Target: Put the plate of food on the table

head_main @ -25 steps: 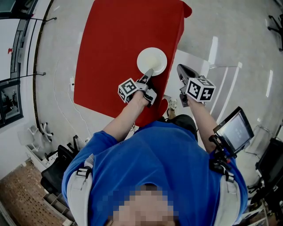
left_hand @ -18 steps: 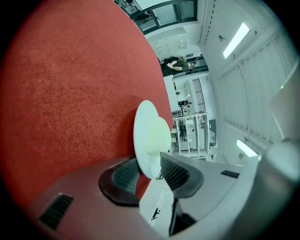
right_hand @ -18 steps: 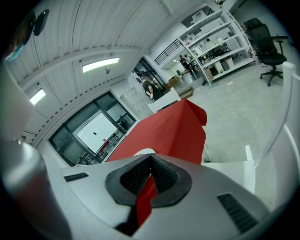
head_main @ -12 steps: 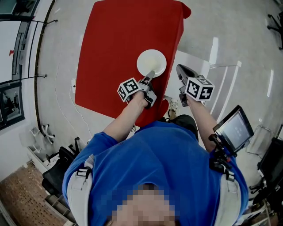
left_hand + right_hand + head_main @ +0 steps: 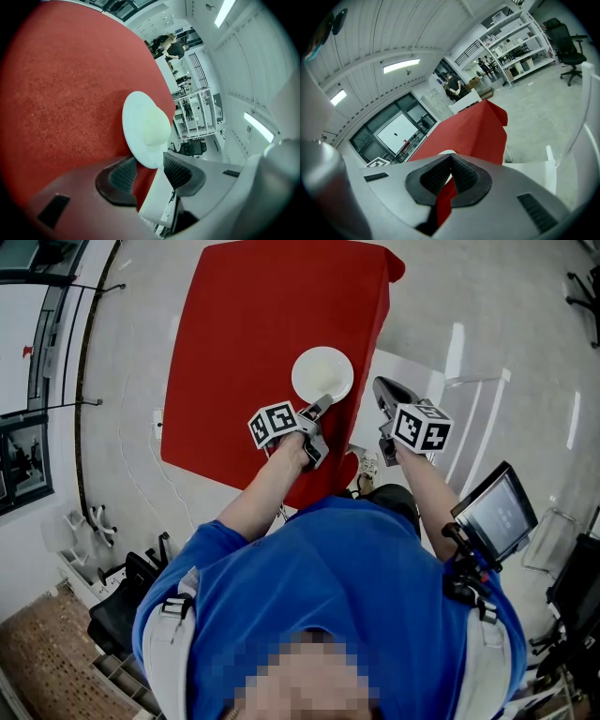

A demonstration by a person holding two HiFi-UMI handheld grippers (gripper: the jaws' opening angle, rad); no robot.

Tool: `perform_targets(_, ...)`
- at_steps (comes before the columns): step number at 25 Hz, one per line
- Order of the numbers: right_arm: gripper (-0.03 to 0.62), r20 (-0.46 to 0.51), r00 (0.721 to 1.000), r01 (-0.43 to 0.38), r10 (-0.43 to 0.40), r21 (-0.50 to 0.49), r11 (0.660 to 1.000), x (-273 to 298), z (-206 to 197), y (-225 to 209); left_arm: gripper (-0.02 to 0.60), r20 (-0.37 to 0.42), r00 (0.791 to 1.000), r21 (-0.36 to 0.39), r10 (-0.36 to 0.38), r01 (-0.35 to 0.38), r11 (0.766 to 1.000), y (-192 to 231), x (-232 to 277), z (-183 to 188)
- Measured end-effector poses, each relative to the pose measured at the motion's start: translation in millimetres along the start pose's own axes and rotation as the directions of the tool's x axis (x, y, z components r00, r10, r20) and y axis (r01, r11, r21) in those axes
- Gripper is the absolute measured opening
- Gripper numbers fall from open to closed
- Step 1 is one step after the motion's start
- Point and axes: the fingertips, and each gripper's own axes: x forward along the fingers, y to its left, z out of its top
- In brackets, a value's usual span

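Office chair (image 5: 565,42) beside white shelving (image 5: 520,47)

obj: round white plate (image 5: 304,371) | state: flat, right way up, resting on the cloth | load: pale cream lump of food (image 5: 155,127), single rounded piece at plate centre, kind unclear | support: rectangular table under red cloth (image 5: 253,343) | place: near half of table, close to its right edge

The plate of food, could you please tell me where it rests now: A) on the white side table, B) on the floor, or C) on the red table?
C: the plate lies flat on the red table, close to its right edge in the head view.
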Motion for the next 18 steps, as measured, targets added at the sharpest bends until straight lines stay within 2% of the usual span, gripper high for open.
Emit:
perform_targets(9,0.002,-0.002,1.000,-0.007,0.007,-0.002,1.000,2,-5,-1,0.161,-0.029,1.000,-0.019,-0.009,0.008,1.000,9,-5,-10)
perform_targets(18,0.002,0.005,1.000,-0.022,0.022,-0.022,1.000,4,-3,0,0.160,0.003,0.997,0.003,-0.078,0.078,0.997,-3,-6,-5)
